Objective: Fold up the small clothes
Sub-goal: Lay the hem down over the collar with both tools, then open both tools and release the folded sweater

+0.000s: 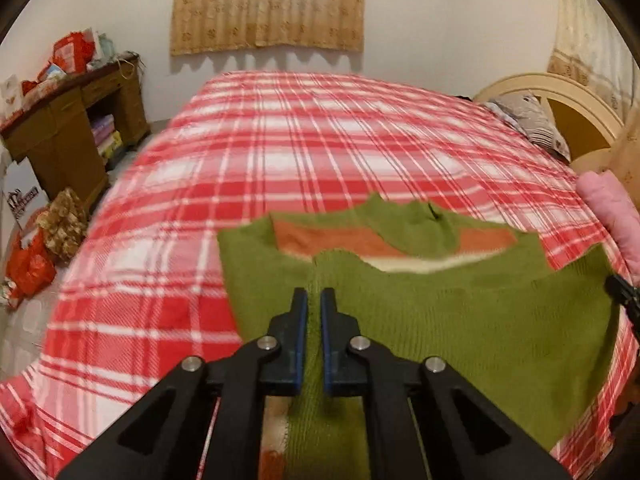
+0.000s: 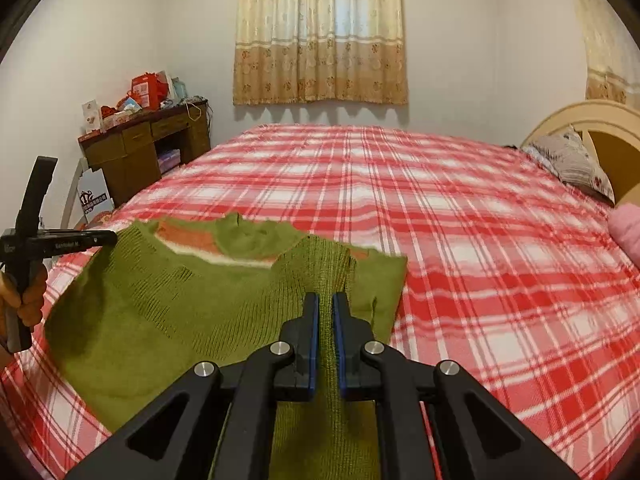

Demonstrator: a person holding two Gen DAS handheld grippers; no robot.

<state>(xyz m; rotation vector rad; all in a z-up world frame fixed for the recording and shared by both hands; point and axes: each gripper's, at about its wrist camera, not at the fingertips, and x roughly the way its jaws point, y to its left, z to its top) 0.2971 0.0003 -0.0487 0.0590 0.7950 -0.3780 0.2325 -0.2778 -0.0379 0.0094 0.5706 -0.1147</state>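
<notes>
Two grippers pinch a green sweater (image 2: 160,320) lying on the near part of a bed (image 2: 460,220) under a red-and-white plaid blanket. Left gripper (image 1: 314,300) and right gripper (image 2: 326,304) each have jaws closed on a raised ridge of knit. Beyond stand a white wall, a beige curtain (image 2: 320,40), a cluttered brown desk (image 2: 148,152) and a cream headboard (image 2: 600,128).

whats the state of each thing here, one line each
green knit sweater with orange and white stripe: lying on the bed, lower part gathered up, pinched by both claws
left claw: shut on the sweater
right claw: shut on the sweater
red and white plaid blanket: spread flat over the bed
beige floral curtain: drawn closed
</notes>
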